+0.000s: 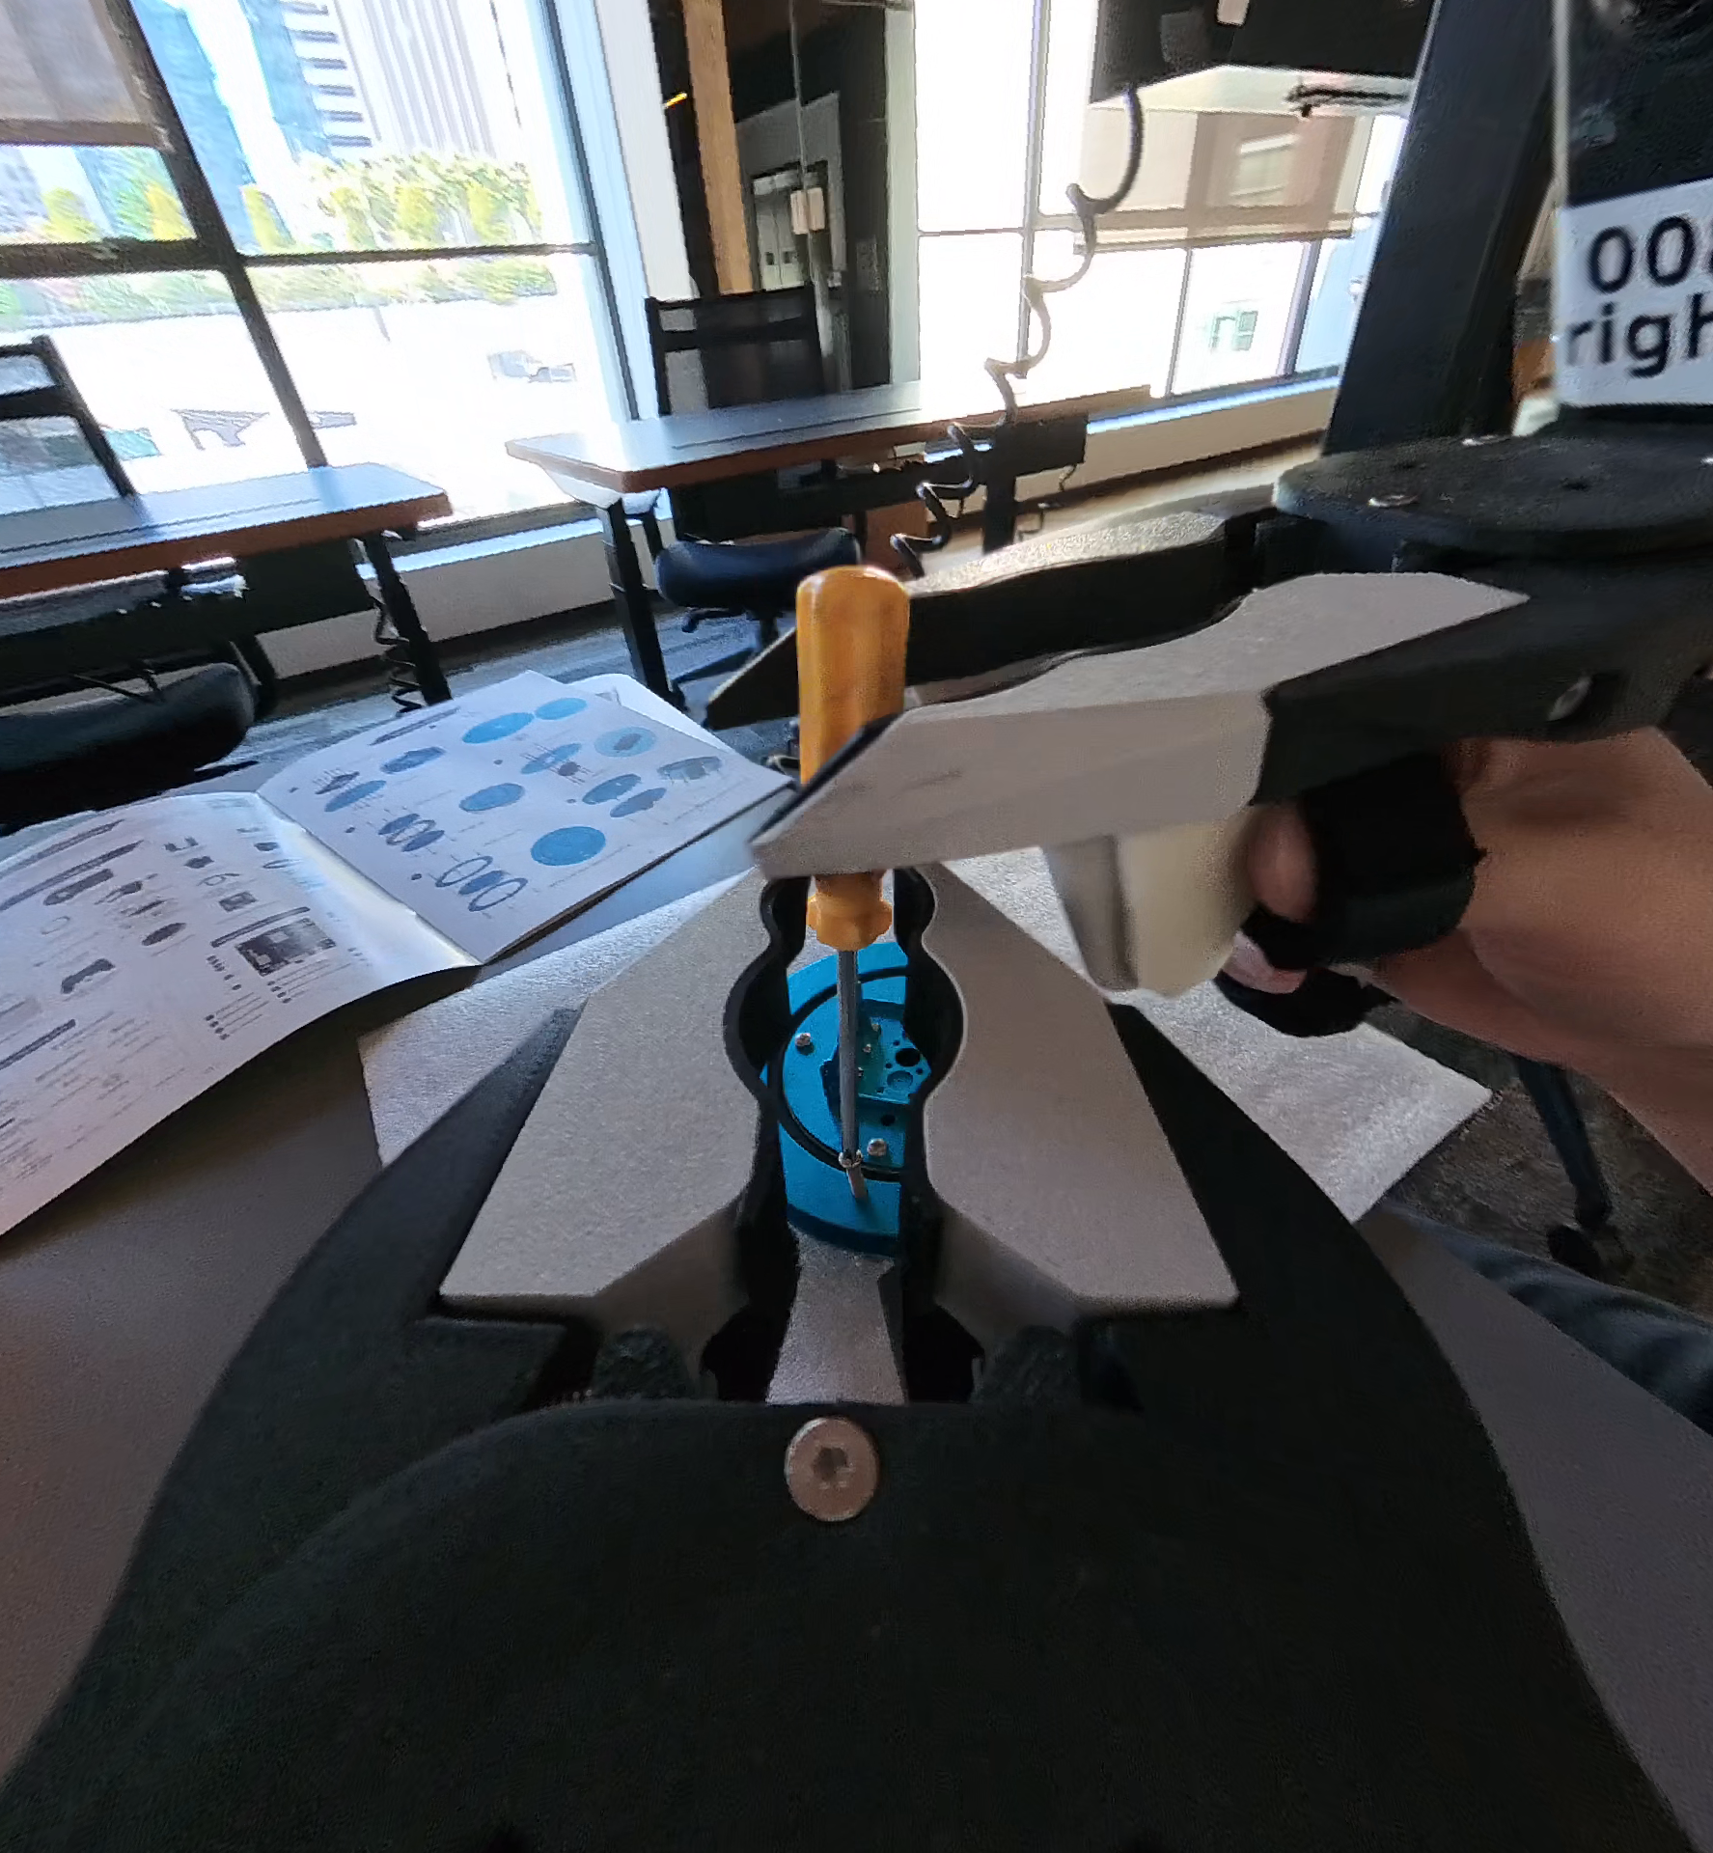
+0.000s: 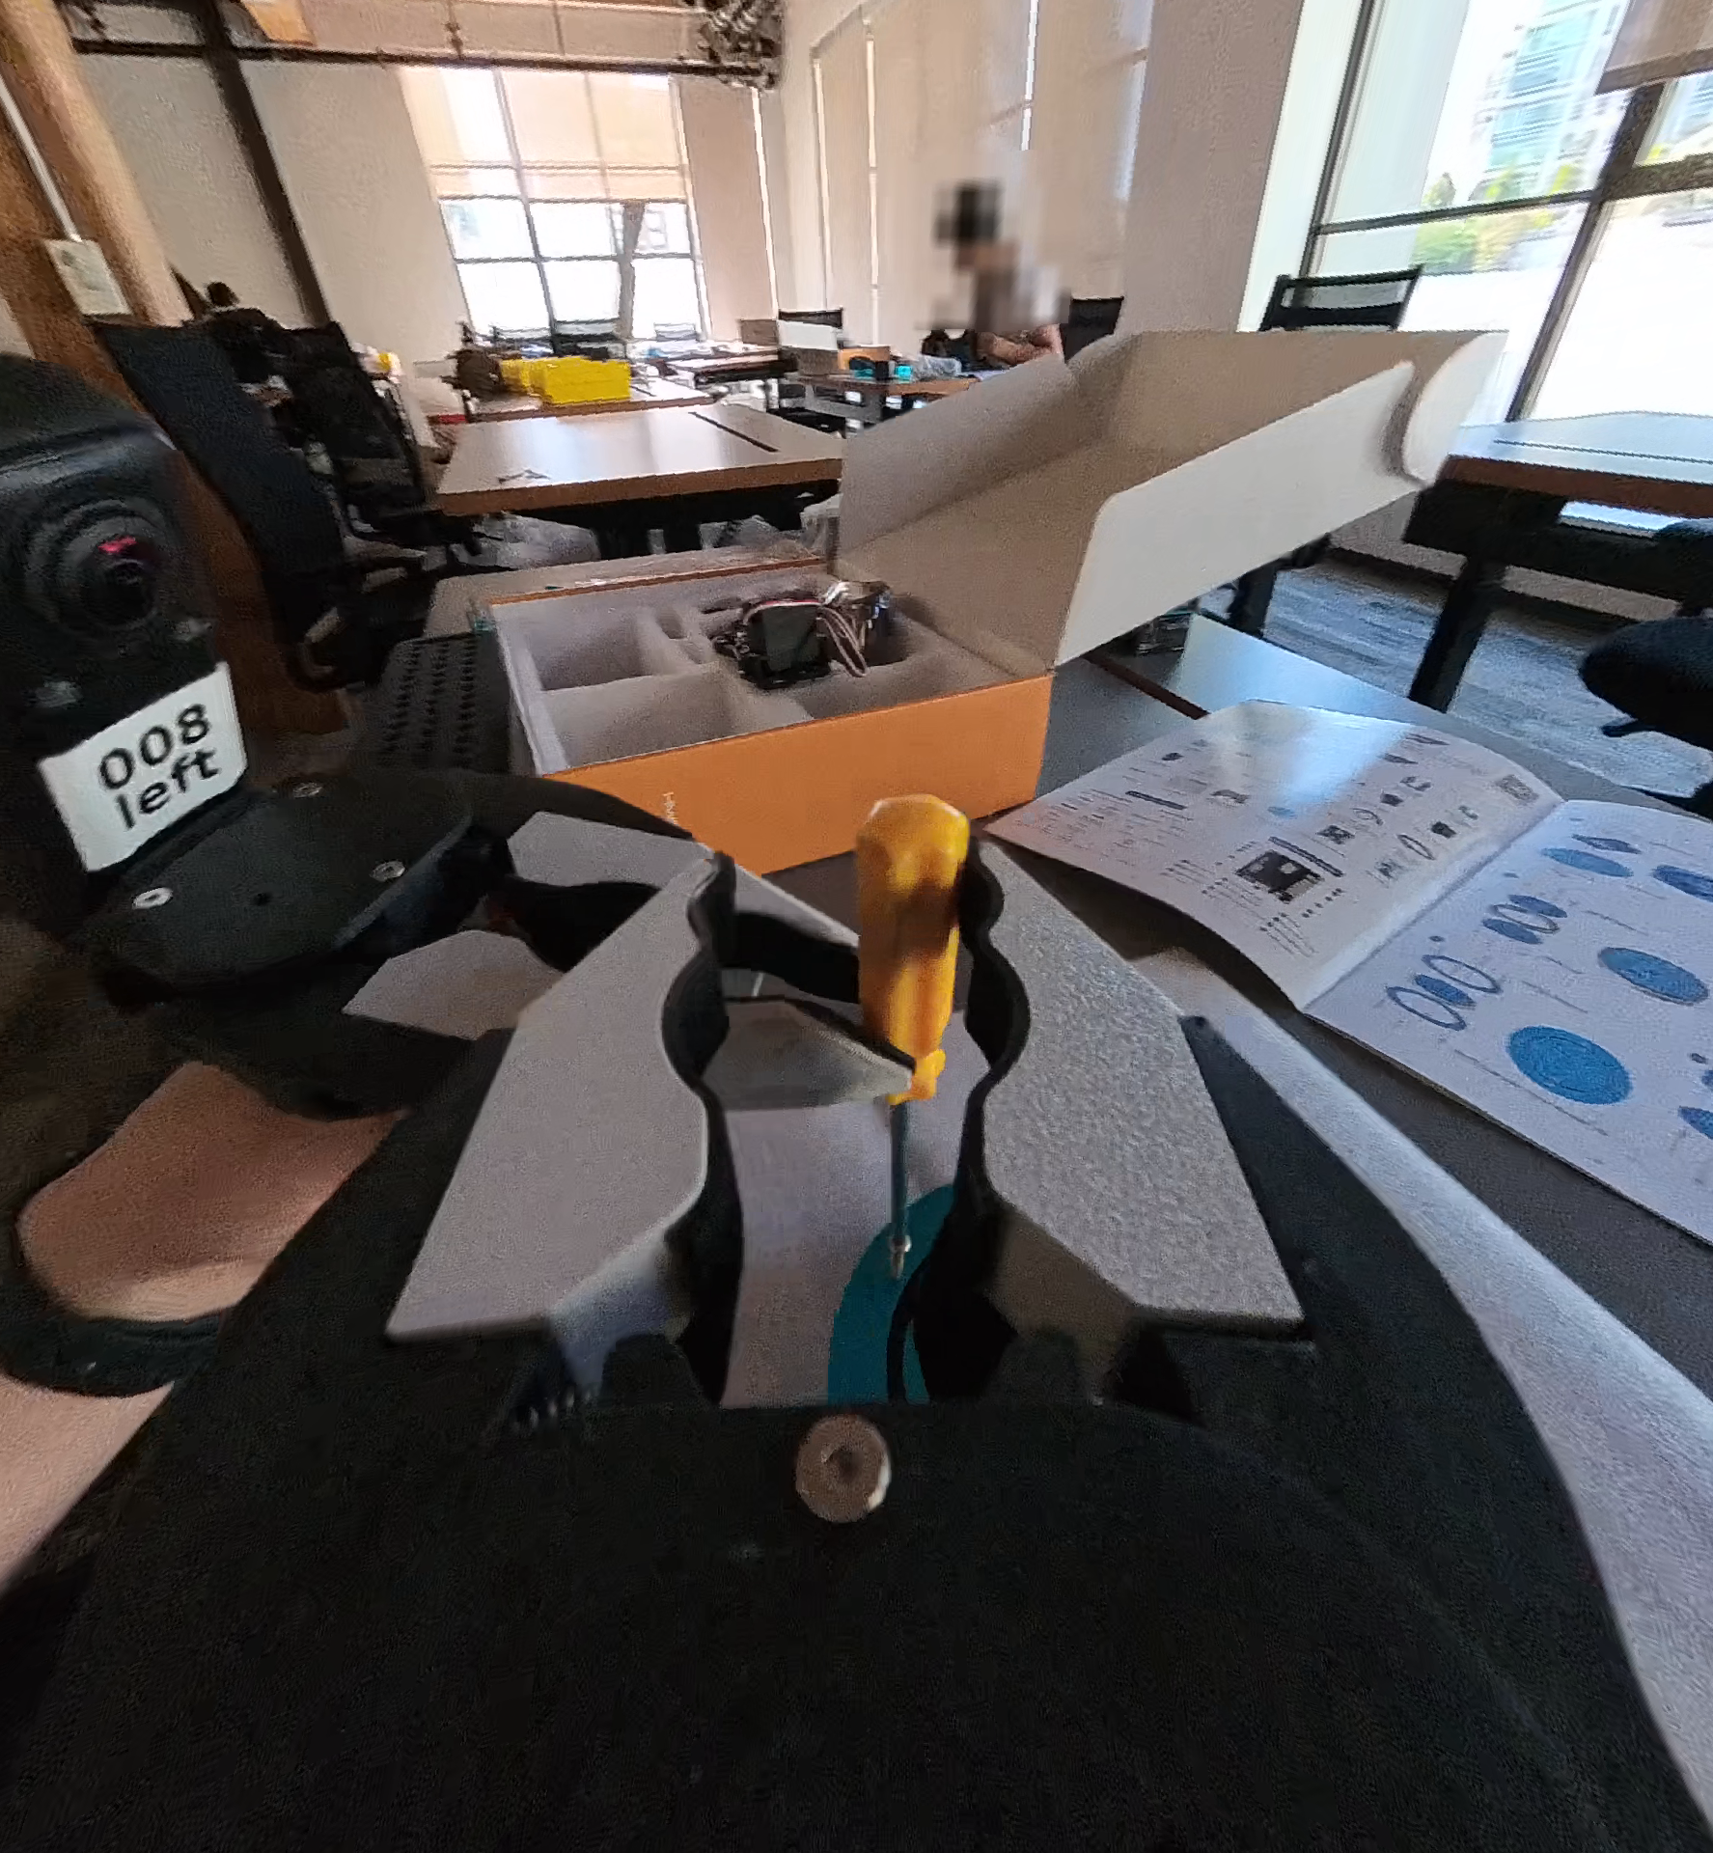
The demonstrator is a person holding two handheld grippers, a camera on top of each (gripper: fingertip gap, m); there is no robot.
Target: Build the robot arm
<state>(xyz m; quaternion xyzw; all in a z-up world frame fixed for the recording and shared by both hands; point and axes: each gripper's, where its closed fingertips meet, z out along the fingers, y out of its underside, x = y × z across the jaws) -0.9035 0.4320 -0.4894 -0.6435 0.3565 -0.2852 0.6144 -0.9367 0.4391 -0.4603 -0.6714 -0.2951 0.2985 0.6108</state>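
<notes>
In the left wrist view, my left gripper (image 1: 844,1093) is clenched around a blue round part (image 1: 837,1133) standing on white foam (image 1: 1283,1083). My right gripper (image 1: 782,802) reaches in from the right, grasping an upright yellow-handled screwdriver (image 1: 850,742); its tip touches a screw (image 1: 850,1163) on the part's near rim.

In the right wrist view, my right gripper (image 2: 852,1013) pinches the screwdriver (image 2: 907,943) handle, the blue part (image 2: 872,1304) below. An open booklet (image 2: 1434,963) lies to the right, an orange box (image 2: 802,772) behind.
</notes>
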